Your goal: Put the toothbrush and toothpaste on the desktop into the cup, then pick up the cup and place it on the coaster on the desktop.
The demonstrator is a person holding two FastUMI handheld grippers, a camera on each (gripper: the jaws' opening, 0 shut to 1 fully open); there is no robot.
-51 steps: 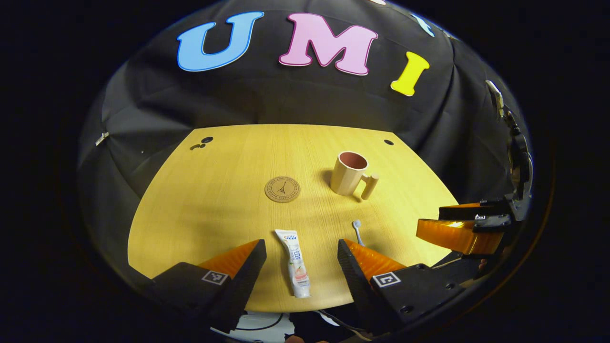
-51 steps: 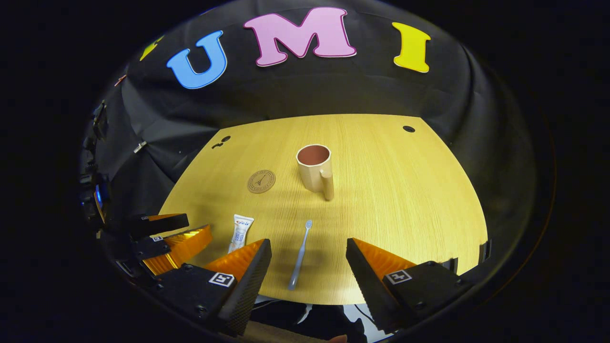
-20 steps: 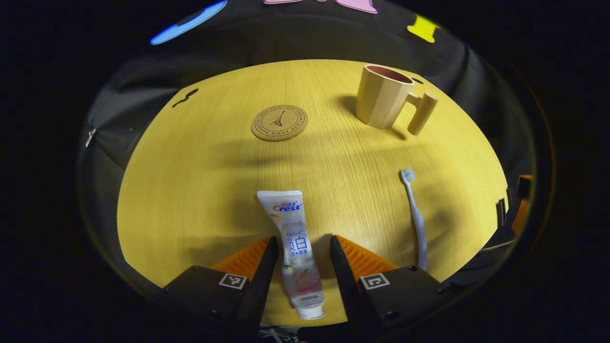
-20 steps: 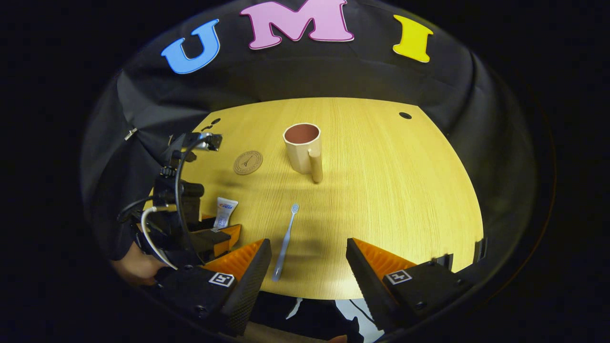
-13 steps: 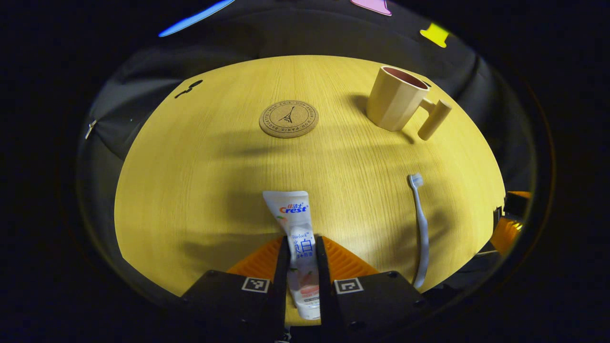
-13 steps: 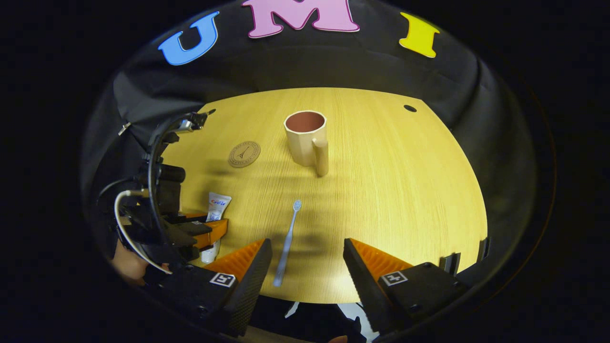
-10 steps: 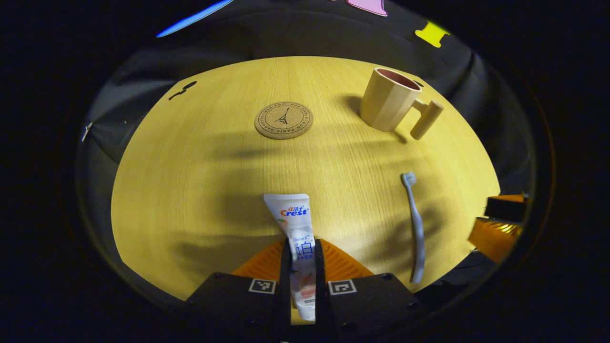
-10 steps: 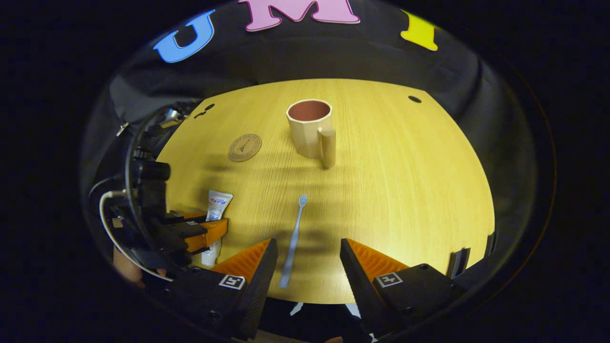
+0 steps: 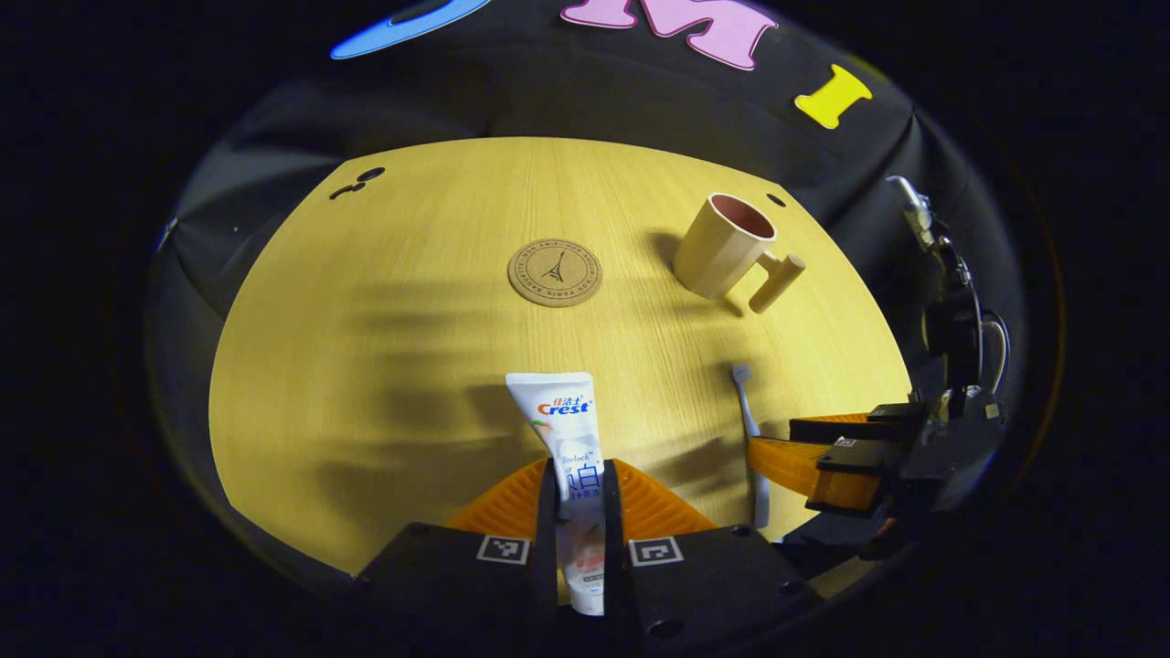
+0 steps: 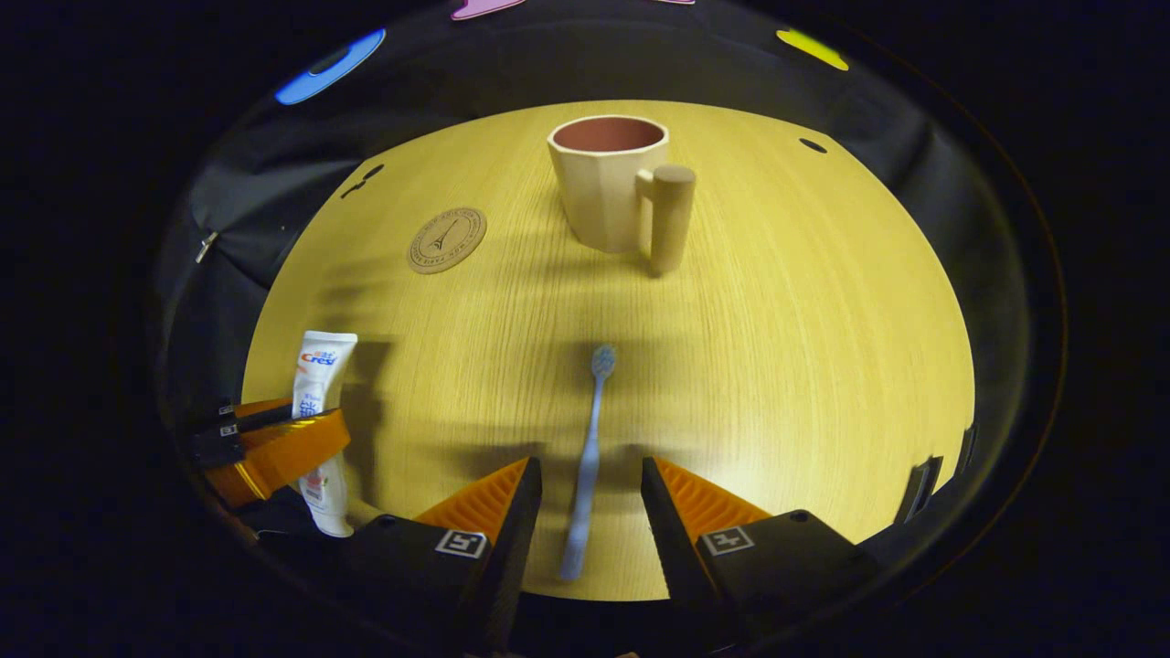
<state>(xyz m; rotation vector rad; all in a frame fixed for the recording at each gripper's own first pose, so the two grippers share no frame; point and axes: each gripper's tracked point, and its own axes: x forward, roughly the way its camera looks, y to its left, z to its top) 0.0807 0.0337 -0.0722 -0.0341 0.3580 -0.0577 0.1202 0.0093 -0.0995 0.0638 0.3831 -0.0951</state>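
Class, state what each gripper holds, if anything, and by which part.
Left gripper clamps the toothpaste on its lower body, near the cap. Right gripper holds nothing.

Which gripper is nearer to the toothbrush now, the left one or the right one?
Right. The right gripper straddles the toothbrush handle, fingers open on either side. The left gripper is off to the side, shut on the toothpaste.

Toothbrush (image 9: 751, 437) handle partly behind the right gripper (image 9: 793, 446); coaster (image 9: 555, 271) lettering seemingly illegible.
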